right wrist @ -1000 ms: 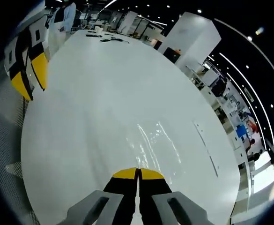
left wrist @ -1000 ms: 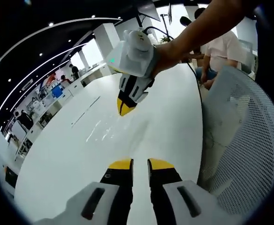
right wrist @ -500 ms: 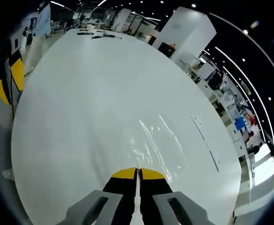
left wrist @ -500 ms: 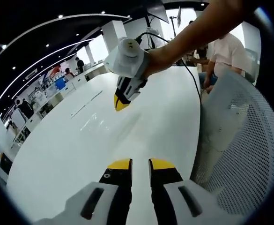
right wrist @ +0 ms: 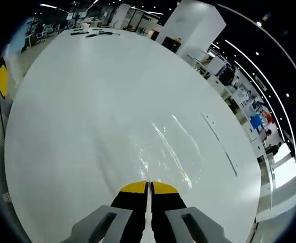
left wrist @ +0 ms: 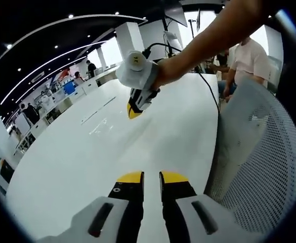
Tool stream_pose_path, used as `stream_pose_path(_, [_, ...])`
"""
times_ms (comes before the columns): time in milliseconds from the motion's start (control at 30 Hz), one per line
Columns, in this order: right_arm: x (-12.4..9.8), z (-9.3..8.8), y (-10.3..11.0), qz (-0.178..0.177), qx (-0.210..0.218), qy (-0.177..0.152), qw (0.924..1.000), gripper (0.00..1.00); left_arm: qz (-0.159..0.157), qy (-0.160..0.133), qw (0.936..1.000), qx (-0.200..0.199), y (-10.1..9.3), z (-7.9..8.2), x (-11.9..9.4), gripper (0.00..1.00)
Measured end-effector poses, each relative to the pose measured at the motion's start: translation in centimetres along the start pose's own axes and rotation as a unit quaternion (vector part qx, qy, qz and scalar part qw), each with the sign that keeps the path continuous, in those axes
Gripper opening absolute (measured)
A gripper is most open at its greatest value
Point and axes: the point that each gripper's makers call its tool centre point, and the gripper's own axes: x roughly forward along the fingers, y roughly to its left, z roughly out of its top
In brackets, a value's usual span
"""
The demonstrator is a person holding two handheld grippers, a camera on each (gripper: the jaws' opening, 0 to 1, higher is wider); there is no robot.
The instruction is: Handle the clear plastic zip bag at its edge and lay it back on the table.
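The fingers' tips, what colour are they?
Yellow, on black fingers; clearest in the left gripper view.

1. No text, label, brand, number or sign can be read in the left gripper view.
2. The same holds for the right gripper view.
3. Coloured panels far off in the room's background are too small and blurred to make out.

My left gripper view looks low across the white surface [left wrist: 72,157] toward my right gripper [left wrist: 133,111], beside a mesh chair [left wrist: 259,167]. My right gripper view looks down closer. Both share that surface.
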Motion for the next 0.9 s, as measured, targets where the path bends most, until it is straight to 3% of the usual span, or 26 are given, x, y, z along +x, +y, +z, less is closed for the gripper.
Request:
stream_pose_path(67, [-0.2,-0.1,0.3,0.006,0.004,0.0,1.0,0.0,0.003,-0.002,1.0,-0.006,0.2,0.0,-0.1,0.09])
stream_pose_path(133, [-0.1,0.0,1.2,0.027,0.029,-0.011,0.9991,0.07,0.005,-0.003,0.9999,-0.011,0.3,-0.1,-0.2,0.1])
stream_pose_path(267, [-0.3,0.3,1.4,0.03,0.046,-0.027,0.9981,0.08,0.006,-0.002,0.9999,-0.012,0.3,-0.2,-0.2,0.1])
stream_pose_path(533, [-0.9,0.8,1.7,0.042,0.063,-0.046,0.9961,0.24,0.007,-0.002,0.9999,-0.012,0.3,-0.2,-0.3,0.1])
stream_pose_path(633, [-1.2,0.8,1.6,0.043,0.071,-0.051,0.9952,0.25,0.011,0.002,0.9998,-0.019,0.5,-0.4,-0.4,0.11])
stream_pose_path(900, [-3.9,1.7,0.8,0.033,0.103,-0.096,0.9895,0.41,0.021,0.002,0.9993,-0.03,1.0,-0.5,-0.4,0.17])
